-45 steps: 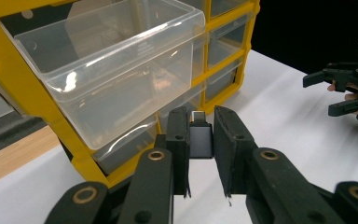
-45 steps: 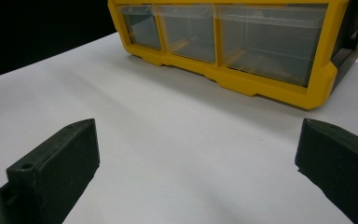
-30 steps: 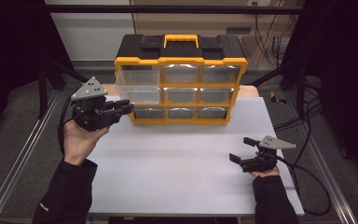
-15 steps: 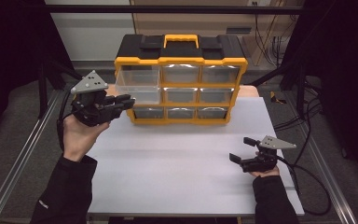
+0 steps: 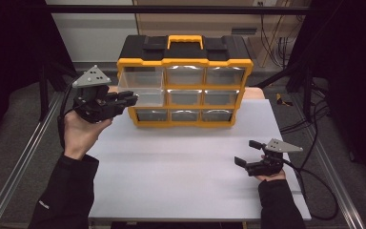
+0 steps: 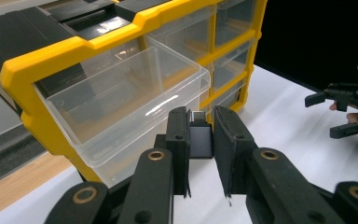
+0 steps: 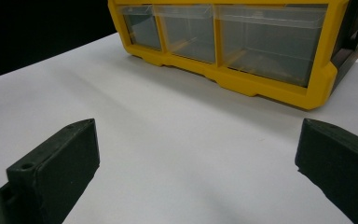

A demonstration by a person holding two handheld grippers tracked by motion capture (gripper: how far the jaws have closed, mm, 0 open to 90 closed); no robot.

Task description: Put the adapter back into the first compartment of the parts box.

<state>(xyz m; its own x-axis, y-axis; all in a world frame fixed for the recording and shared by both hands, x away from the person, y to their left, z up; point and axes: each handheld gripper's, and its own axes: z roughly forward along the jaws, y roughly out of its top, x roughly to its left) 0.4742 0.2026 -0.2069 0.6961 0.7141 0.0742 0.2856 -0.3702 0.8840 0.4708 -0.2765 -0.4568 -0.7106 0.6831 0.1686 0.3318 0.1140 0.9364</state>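
Table (image 5: pixel 181 171): white top — bears the organizer at its far edge.
Organizer (image 5: pixel 186 62): yellow-black, upright; top-left clear drawer (image 6: pixel 121 93) pulled out.
Right gripper (image 5: pixel 248 153): low over table, near right — jaws wide apart, nothing between.
Left gripper (image 6: pixel 200 154): raised just beside the pulled-out drawer, jaws narrowed onto small dark block (image 6: pixel 200 140).

White tabletop (image 5: pixel 181 167), flat, matte surface. One item stands directly on it: a yellow and black drawer organiser (image 5: pixel 185 81), set at the far edge, centred, front facing the near side. Its base sits flush on the surface. A strip of bare wood (image 5: pixel 253 93) shows just behind the organiser's right corner.
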